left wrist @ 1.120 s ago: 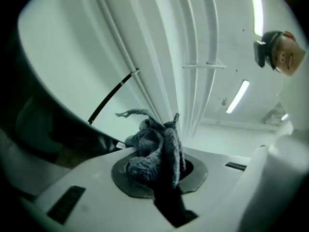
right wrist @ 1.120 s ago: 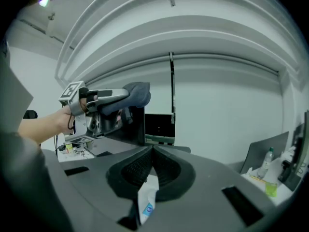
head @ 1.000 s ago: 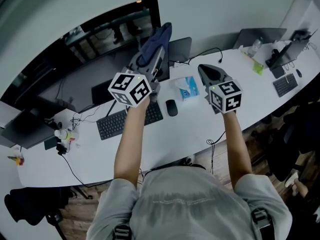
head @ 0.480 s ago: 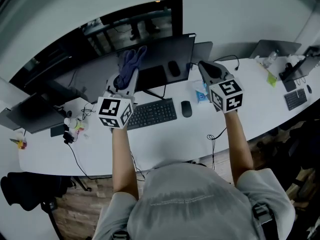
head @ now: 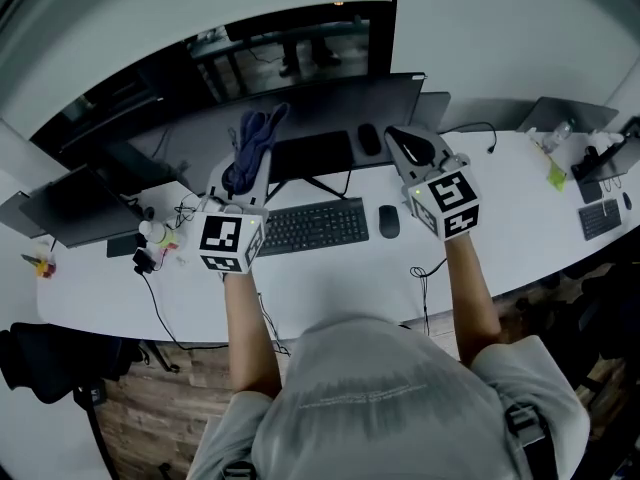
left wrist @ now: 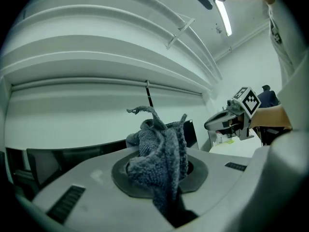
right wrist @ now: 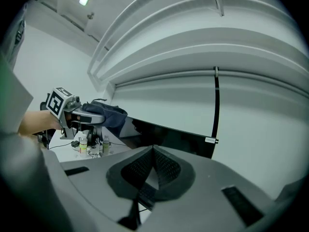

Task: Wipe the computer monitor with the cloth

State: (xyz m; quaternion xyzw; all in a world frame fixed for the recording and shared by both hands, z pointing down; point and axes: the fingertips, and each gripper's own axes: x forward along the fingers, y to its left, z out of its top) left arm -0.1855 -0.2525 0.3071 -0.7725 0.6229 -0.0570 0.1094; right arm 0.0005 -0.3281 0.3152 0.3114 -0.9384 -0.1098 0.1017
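My left hand-held gripper (head: 246, 173) was clenched on the blue-grey cloth (head: 255, 136), held above the left part of the white worktop (head: 330, 283). In its own view the cloth (left wrist: 161, 153) was pinched low down between the jaws, and most of it bunched up over the tips in a loose crumple with a thin twist sticking out at the top. My right hand-held gripper (head: 408, 148) was raised on the other side, well apart from the cloth. Its two ridged pads (right wrist: 164, 166) were pressed together with nothing between them.

Below and between the two hand-held grippers lay a black keyboard (head: 312, 226), with a black mouse (head: 388, 221) just beside its right end. Beyond them stood the computer monitor (head: 330, 113), dark and wide. The cloth was up in front of the left part of its screen. I could not tell whether the cloth touched the glass. From the right gripper view the monitor (right wrist: 178, 137) ran behind the closed jaws, and my left hand-held gripper showed off to the side with the cloth on it.
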